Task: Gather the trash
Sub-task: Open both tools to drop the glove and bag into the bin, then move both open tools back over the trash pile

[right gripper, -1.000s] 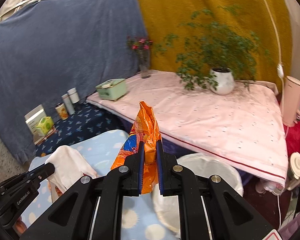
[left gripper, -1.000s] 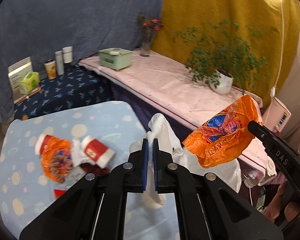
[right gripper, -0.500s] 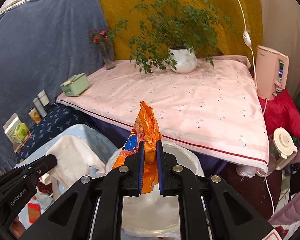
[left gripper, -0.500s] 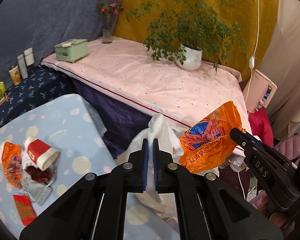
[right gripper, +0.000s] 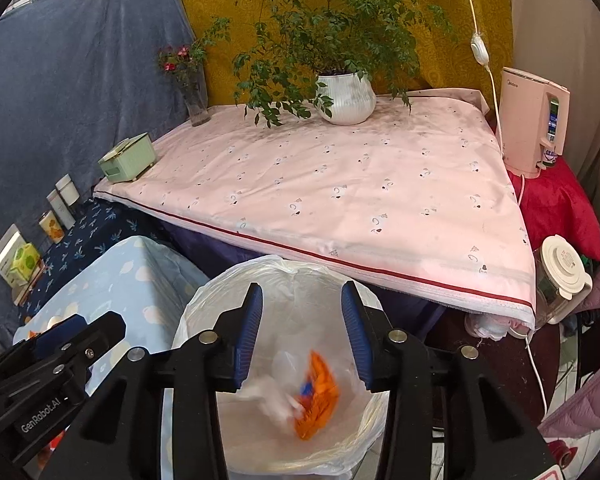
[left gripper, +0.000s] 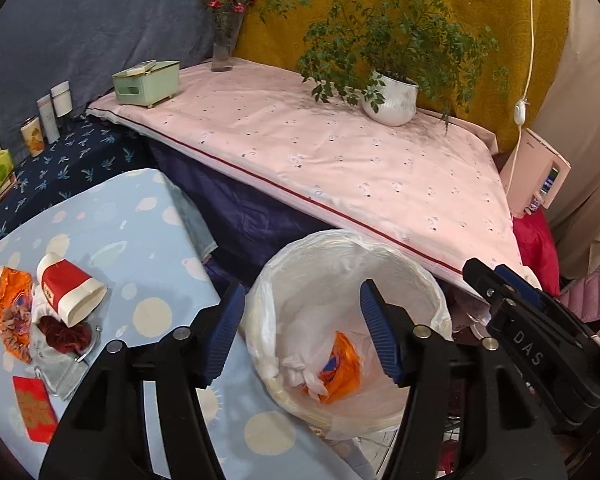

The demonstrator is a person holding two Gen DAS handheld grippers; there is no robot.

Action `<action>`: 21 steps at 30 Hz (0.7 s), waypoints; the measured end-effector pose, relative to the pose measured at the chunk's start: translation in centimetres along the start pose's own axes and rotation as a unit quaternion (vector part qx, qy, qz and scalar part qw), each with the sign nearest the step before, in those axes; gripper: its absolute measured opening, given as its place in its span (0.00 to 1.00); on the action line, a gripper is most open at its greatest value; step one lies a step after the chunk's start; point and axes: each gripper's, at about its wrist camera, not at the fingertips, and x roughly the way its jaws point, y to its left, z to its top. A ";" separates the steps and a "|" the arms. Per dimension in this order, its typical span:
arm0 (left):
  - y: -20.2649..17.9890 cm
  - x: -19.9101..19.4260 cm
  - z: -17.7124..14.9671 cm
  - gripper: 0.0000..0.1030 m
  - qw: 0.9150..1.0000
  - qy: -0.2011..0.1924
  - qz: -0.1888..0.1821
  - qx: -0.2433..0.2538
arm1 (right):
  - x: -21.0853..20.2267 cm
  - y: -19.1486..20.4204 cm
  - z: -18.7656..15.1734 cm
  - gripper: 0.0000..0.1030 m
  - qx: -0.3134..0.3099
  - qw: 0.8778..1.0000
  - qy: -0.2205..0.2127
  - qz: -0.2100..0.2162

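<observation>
Both pieces of trash have been let go since the earlier frames: the white tissue wad (left gripper: 300,372) that was pinched in the left gripper (left gripper: 300,336) and the orange snack wrapper (left gripper: 342,366) that was clamped in the right gripper (right gripper: 302,336) are now lying at the bottom of the white-lined trash bin (left gripper: 420,280), touching each other. In the right wrist view the wrapper (right gripper: 316,392) is seen blurred inside the bin liner (right gripper: 204,300)

Jaws on both grippers have just been opening and are now spread apart with nothing between the blue pads (left gripper: 222,336); both are held over the bin mouth, pointed down into it. The right gripper (left gripper: 512,292) is also seen at the right edge of the left view, and the left one (right gripper: 72,328) at the lower left of the right view

More trash is left on the light blue spotted tablecloth (left gripper: 148,240) to the left of the bin: a red and white paper cup (left gripper: 70,294) tipped on its side, another orange wrapper (left gripper: 12,312) just beside it, a dark red crumpled thing (left gripper: 64,336) touching the cup, a grey scrap (left gripper: 58,368) under that, and a red envelope (left gripper: 34,408) nearest the camera

Farther back a potted plant (left gripper: 388,96) and a green box (left gripper: 146,82) are sitting on the pink-covered table (left gripper: 320,152)
</observation>
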 end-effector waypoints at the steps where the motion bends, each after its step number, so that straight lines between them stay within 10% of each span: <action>1: 0.2 -0.1 -0.1 0.55 1.000 -0.001 0.003 -0.001 | -0.1 0.2 -0.1 0.42 -0.001 1.000 0.000 0.001; 21: 8.3 -4.0 -2.8 0.59 0.995 -0.020 0.062 -0.078 | -2.4 8.5 -2.6 0.55 -0.077 0.996 -0.003 0.045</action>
